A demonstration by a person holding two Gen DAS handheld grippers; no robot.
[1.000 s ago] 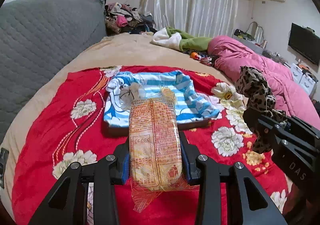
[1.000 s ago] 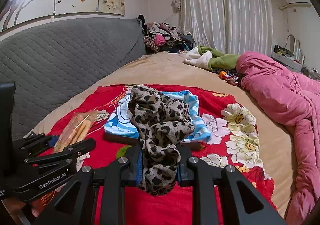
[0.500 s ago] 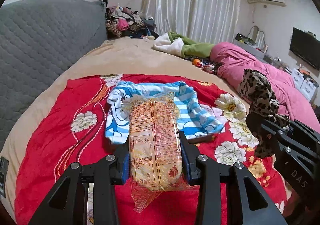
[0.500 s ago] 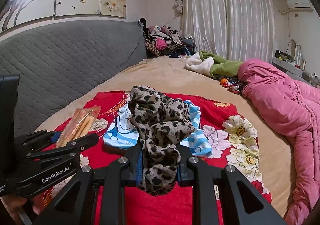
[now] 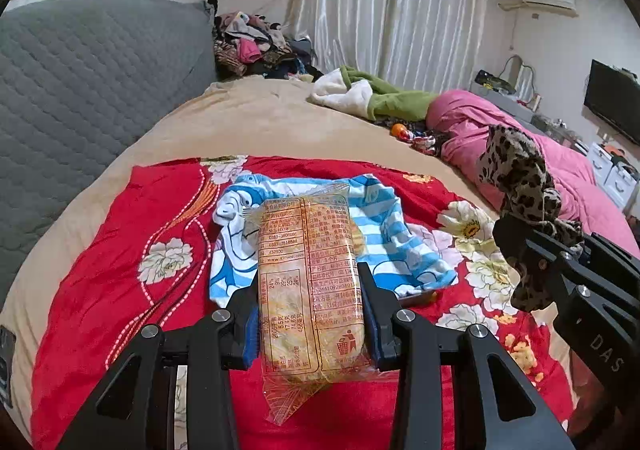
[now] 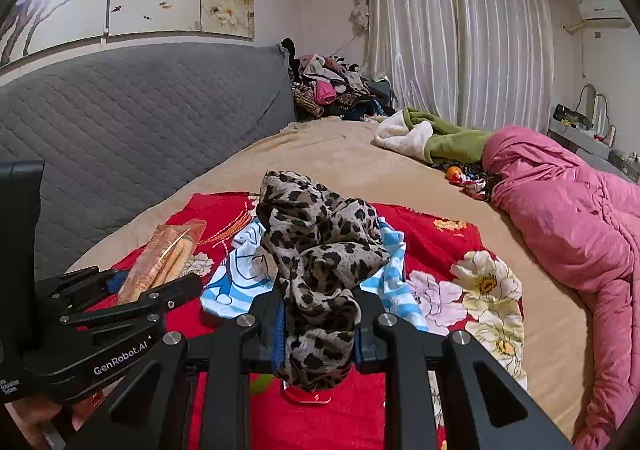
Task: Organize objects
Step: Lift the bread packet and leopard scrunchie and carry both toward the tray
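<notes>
Clear plastic snack packet (image 5: 310, 286) sits clamped in the left gripper (image 5: 308, 314), while the right gripper (image 6: 318, 324) pinches leopard-print cloth (image 6: 320, 258) above the red blanket (image 5: 120, 250).

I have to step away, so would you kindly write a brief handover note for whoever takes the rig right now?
Left claw: shut on the snack packet, held above the red floral blanket.
Right claw: shut on the leopard-print cloth, bunched and hanging between the pads.
On the bed: a blue striped cloth lies on the blanket, draped over something dark I cannot identify.
Done: both items are picked up.
Left: neither is set down yet; where they go is not evident. The striped cloth is untouched.
</notes>
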